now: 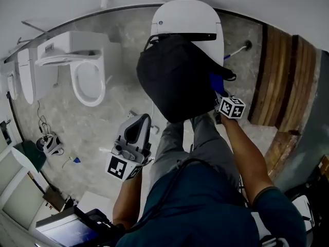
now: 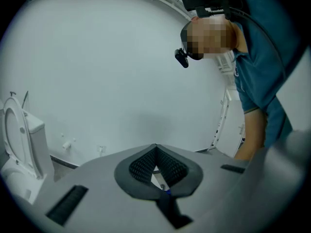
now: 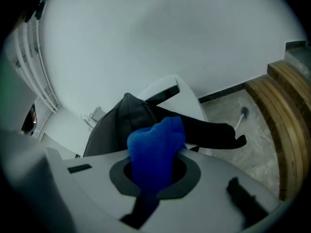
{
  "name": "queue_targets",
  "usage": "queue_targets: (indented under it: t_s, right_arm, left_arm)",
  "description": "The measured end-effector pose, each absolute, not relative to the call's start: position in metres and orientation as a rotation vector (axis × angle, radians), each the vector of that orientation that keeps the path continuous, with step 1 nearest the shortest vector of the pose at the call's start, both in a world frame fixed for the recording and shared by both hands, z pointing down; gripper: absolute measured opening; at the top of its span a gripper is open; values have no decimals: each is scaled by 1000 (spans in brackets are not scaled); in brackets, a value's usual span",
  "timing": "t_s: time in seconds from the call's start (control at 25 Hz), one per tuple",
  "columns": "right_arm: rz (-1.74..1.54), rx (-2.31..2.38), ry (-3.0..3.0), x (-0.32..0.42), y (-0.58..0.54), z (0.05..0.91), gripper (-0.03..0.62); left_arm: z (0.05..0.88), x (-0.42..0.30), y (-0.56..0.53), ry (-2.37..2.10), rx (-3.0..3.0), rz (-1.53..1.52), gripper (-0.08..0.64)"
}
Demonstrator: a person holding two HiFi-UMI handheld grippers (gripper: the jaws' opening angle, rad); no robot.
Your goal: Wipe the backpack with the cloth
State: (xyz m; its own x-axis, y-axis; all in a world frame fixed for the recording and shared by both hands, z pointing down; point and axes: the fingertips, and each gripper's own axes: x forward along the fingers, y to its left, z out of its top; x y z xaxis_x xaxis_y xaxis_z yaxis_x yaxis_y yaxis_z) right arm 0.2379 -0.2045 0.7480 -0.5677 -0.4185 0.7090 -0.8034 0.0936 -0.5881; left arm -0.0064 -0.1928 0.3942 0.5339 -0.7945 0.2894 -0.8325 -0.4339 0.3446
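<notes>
A black backpack (image 1: 177, 76) rests on the closed lid of a white toilet (image 1: 187, 14), straight ahead in the head view. My right gripper (image 1: 218, 98) is at the backpack's right side, shut on a blue cloth (image 1: 216, 84) that touches the fabric. In the right gripper view the blue cloth (image 3: 155, 152) bulges up out of the right gripper (image 3: 156, 144), with the backpack (image 3: 121, 125) and its strap just behind it. My left gripper (image 1: 140, 123) hangs lower left, apart from the backpack. In its own view the left gripper (image 2: 156, 148) is shut and holds nothing.
A second toilet (image 1: 87, 78) with its seat open stands at the left. Wooden steps (image 1: 285, 76) run along the right. A toilet brush (image 1: 239, 49) lies beside the toilet base. Small items and cables (image 1: 49, 143) sit on the marble floor at lower left.
</notes>
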Motion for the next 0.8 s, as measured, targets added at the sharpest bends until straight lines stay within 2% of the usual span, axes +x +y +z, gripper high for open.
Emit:
queue_targets:
  t_s: [0.2,0.48,0.68,0.8]
  right_arm:
    - [1628,1152,-2057,231,-232,764,14]
    - [1795,934,-2333,146,-383,734,14]
    - [1566,701,-2358,81,-428,717,14]
    - [1592,690,-2312,94,-411,718,14]
  left_arm:
    - [413,-27,-204,-1368,2282,111,3]
    - [425,-38,-204,-1396,2241,97,3]
    - [427,-45,-205,-1416,2227,87,3]
    - [427,-48,-207,-1421,2223,74,3]
